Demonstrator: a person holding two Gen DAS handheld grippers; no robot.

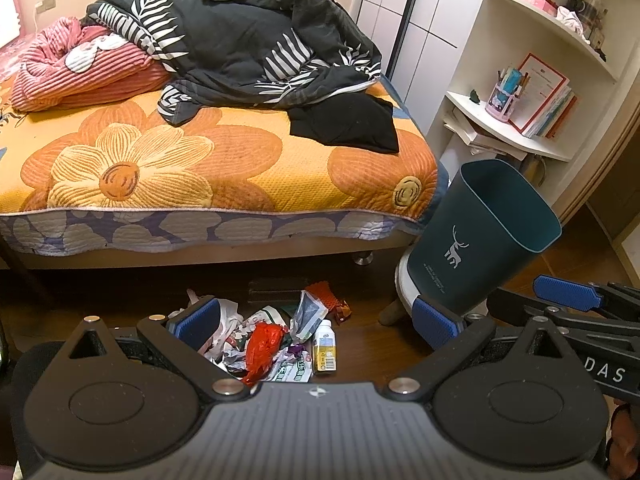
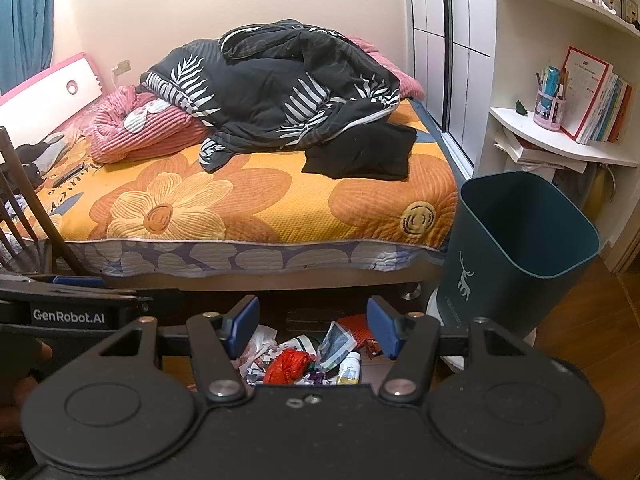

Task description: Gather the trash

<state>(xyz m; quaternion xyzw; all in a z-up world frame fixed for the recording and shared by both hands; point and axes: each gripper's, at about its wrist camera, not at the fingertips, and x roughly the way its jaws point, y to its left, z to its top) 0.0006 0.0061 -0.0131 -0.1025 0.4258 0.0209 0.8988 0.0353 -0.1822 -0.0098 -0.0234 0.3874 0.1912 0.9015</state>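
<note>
Blocking the near edge of the trash pile [image 1: 276, 344] in both views — tool bodies cut it off. Pile sits on the wooden floor [image 1: 372, 344] just in front of the bed [image 1: 224, 168]: red crumpled wrapper [image 1: 262, 346], small yellow bottle [image 1: 324, 350], printed packets, some unreadable. Dark teal bin [image 1: 480, 236] stands right of it. Left tool [image 1: 316, 320] and right tool [image 2: 312, 326] both spread wide, empty, hovering above the pile.

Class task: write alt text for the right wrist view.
The open right tool hangs over a trash pile on the floor beside a bed. A dark teal bin stands to the right.
</note>
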